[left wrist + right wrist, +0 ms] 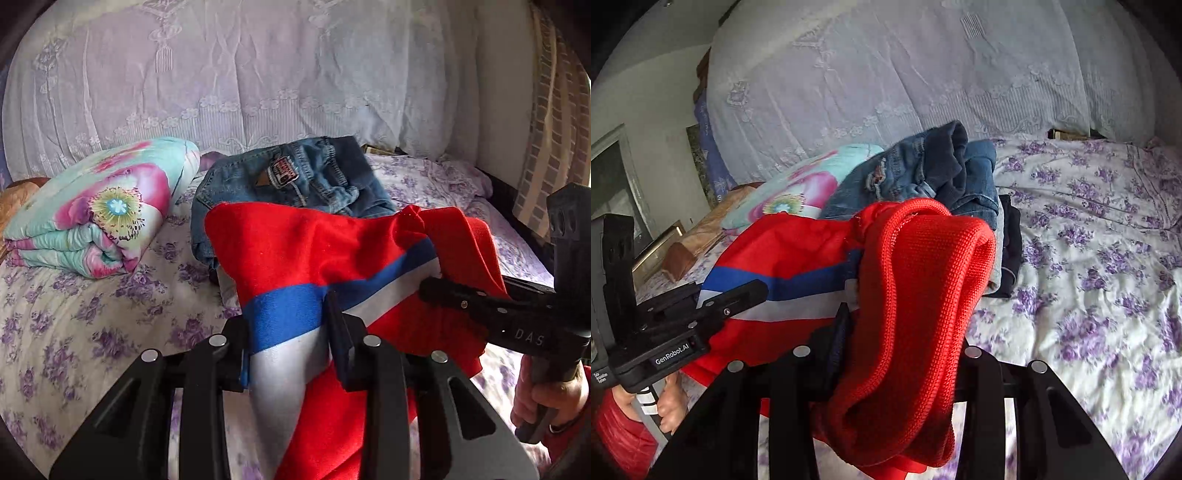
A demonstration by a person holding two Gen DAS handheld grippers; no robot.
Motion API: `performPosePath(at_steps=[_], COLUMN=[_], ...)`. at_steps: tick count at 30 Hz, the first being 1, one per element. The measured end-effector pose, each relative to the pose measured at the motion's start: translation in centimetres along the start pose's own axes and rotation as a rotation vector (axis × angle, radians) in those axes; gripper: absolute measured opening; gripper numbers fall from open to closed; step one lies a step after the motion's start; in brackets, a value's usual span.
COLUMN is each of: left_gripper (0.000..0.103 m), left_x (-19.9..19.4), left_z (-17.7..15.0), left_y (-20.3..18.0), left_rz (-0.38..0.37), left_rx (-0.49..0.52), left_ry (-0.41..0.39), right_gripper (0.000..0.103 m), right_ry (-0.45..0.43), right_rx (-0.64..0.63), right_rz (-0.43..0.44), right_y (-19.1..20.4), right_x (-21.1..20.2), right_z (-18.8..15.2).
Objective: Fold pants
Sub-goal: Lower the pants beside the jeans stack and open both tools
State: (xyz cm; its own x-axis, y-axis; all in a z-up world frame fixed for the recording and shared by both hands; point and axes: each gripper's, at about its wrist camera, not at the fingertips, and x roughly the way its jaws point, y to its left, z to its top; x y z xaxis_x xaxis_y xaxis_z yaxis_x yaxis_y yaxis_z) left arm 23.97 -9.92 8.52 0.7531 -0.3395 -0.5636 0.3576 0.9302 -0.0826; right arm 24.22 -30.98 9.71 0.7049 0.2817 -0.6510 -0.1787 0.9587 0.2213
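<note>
Above the bed, between the two grippers, hang the red pants, lifted clear of the bedsheet. They have a blue band and a white band across the fabric, and a thick ribbed red cuff or waistband, which bulges in front of the right wrist camera. The left gripper is clenched on the fabric at the blue and white bands; both its fingers press the cloth from the two sides. The right gripper is clenched on the ribbed red part; one of its fingers is hidden under the knit, so I see only the left one clearly. In the left wrist view the right gripper enters from the right side, with a hand around its handle and a red sleeve below it.

Just behind the pants lies a heap of blue jeans, crumpled, with a dark garment beside it. To the left of the jeans lies a folded floral quilt in mint and pink. The bedsheet is white with purple flowers. Behind everything hangs a pale lace cover.
</note>
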Motion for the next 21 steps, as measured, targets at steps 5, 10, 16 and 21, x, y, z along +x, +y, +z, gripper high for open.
performPosePath(at_steps=[5,10,16,21], left_gripper=[0.068,0.09,0.088,0.093], left_x=[10.4,7.8,3.3,7.7], left_z=[-3.3,-5.1,-4.7,-6.7], left_y=[1.9,9.3,9.4,5.7], left_rz=[0.129,-0.036,0.04,0.219], left_rx=[0.003,-0.432,-0.416,-0.167], left_ry=[0.178,0.134,0.059,0.253], right_gripper=[0.067,0.076,0.085,0.094], right_ry=[0.149,-0.044,-0.053,0.184], right_rx=[0.23,0.197,-0.01,-0.008], right_rz=[0.045,-0.103,-0.192,-0.226], right_y=[-5.5,-5.8,-0.6,-0.9], right_x=[8.5,2.3,0.4,4.7], right_z=[-2.6,-2.6,-2.9,-4.4])
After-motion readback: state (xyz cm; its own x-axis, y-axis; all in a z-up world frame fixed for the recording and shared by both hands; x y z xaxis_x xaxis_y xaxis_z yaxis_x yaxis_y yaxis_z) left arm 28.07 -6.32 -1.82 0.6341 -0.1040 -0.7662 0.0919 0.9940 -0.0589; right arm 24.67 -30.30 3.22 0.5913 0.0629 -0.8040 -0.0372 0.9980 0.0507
